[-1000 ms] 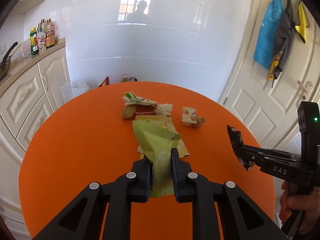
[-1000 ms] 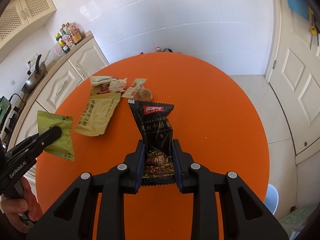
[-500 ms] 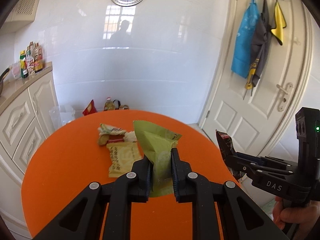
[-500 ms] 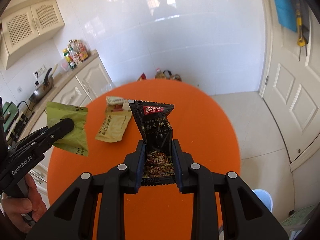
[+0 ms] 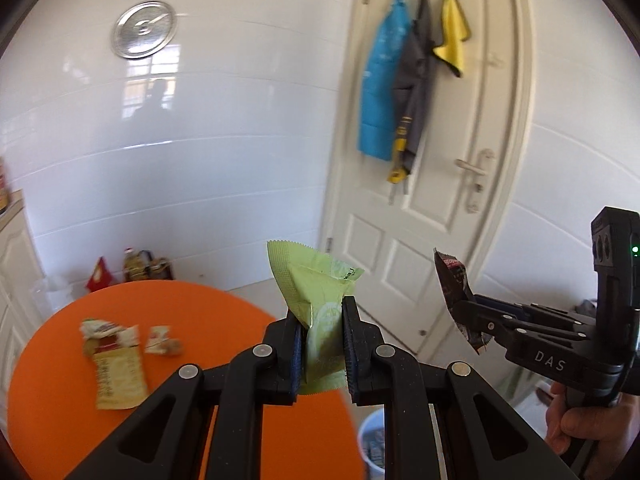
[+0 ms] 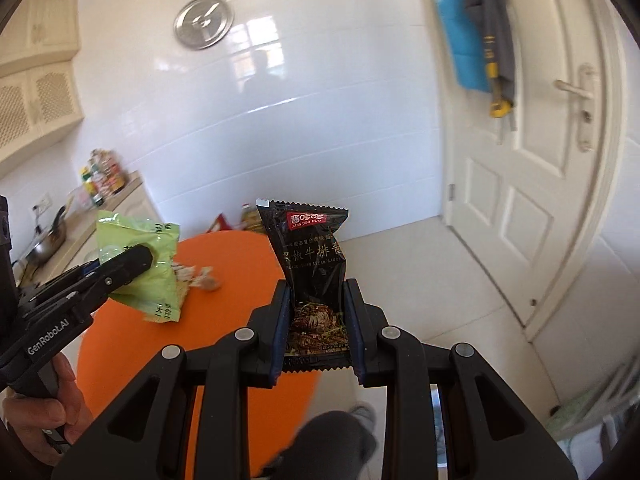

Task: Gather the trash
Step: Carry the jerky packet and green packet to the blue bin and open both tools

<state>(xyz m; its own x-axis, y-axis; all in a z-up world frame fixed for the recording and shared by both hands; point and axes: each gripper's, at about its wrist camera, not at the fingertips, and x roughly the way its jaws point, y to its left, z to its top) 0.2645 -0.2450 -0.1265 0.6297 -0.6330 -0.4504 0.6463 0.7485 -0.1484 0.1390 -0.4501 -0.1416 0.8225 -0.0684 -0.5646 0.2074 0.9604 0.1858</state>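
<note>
- The left gripper (image 5: 323, 336) is clamped on a green wrapper (image 5: 316, 300), held upright in the air past the near rim of the orange worktop (image 5: 192, 308).
- The right gripper (image 6: 316, 320) is clamped on a black sauce packet (image 6: 312, 256), lifted clear of the worktop, with floor tiles behind it.
- In the left wrist view, the right gripper with its packet hangs to the right, in front of the white door (image 5: 432, 208).
- On the worktop lie a tan packet (image 5: 118, 376) and crumpled wrappers (image 5: 108, 330) just beyond it.
- A light blue bin (image 5: 370, 444) shows below the left gripper, beside the worktop's edge.
</note>
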